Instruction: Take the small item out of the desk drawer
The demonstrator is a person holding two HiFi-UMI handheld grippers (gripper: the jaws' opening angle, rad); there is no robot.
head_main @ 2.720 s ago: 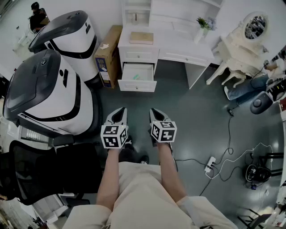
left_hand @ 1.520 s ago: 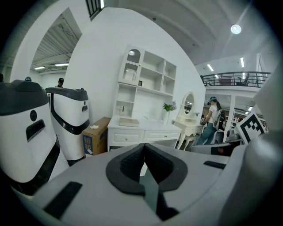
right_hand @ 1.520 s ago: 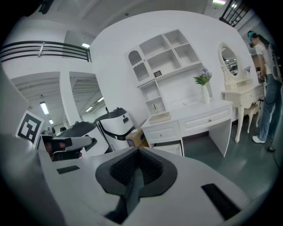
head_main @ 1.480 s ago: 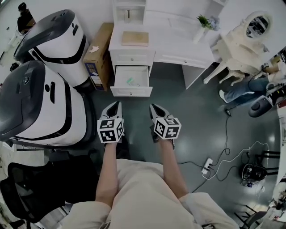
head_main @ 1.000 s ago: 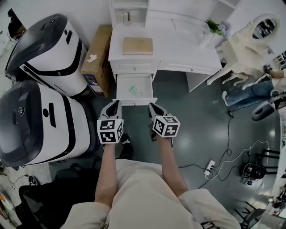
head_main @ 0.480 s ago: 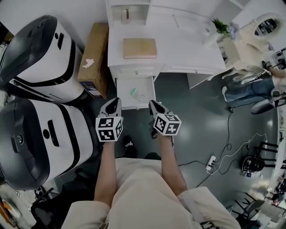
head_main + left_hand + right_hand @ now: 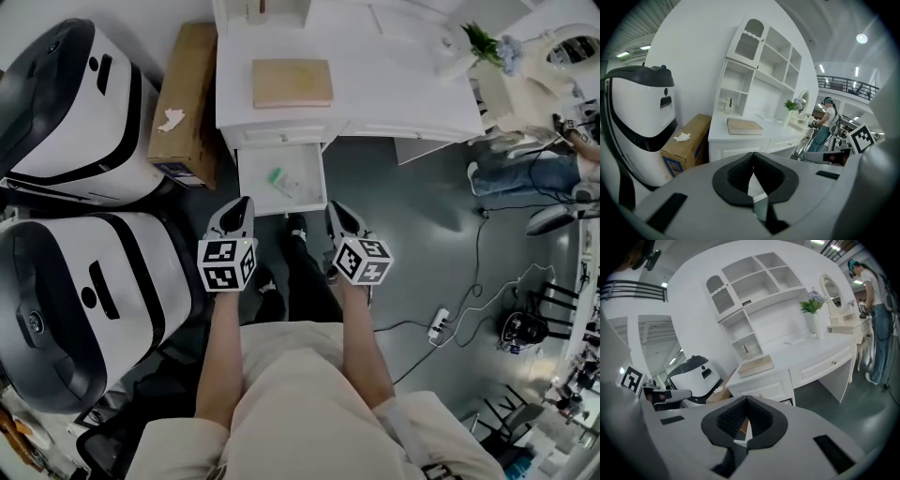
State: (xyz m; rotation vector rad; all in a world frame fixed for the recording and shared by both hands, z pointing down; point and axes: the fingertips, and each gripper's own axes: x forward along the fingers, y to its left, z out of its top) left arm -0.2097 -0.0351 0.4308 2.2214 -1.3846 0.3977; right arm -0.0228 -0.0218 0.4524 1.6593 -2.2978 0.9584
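Observation:
The white desk's (image 7: pixel 394 89) lower drawer (image 7: pixel 246 178) stands pulled open. Inside it lies a small green item (image 7: pixel 275 175) beside a pale clear piece (image 7: pixel 293 186). In the head view my left gripper (image 7: pixel 241 206) hovers just in front of the drawer's front left corner, and my right gripper (image 7: pixel 338 212) just off its front right corner. Both are shut with nothing between the pads. The left gripper view shows its closed jaws (image 7: pixel 752 177) aimed at the desk front (image 7: pixel 740 146). The right gripper (image 7: pixel 746 422) also points at the desk (image 7: pixel 806 357).
A tan flat box (image 7: pixel 292 82) lies on the desk top. A cardboard carton (image 7: pixel 183 89) stands left of the desk, next to two big white-and-black machines (image 7: pixel 75 103) (image 7: pixel 84 309). A person (image 7: pixel 525 173) sits at the right. A power strip (image 7: pixel 438 325) and cables lie on the floor.
The view has closed in on the desk, so the open drawer now lies right ahead of both gripper tips. Both grippers stayed shut and empty.

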